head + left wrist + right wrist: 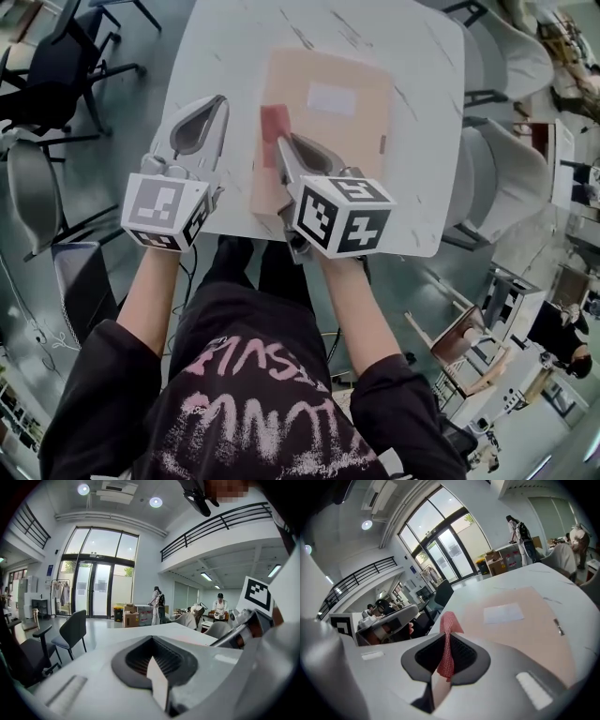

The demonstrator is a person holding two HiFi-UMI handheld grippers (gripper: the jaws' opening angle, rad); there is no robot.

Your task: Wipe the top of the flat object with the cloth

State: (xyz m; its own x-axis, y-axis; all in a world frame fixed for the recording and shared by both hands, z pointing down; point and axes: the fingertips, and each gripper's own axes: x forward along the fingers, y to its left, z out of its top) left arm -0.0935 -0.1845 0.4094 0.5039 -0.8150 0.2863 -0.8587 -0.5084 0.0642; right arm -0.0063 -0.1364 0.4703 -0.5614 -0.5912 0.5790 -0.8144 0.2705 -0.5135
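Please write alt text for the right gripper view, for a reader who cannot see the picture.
The right hand-held gripper, jaws shut, pinches a red cloth that stands up between them. Just beyond it lies a flat tan object with a white label, on a white table.

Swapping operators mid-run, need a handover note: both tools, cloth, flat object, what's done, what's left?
Left tool: shut, empty, over the white table just left of the tan folder.
Right tool: shut on the red cloth, at the folder's left edge.
Folder lies flat on the table, white label facing up.
Done: cloth gripped and at the folder. Can't tell whether it touches, or how much is wiped.
Left: sweep the cloth across the whole top.
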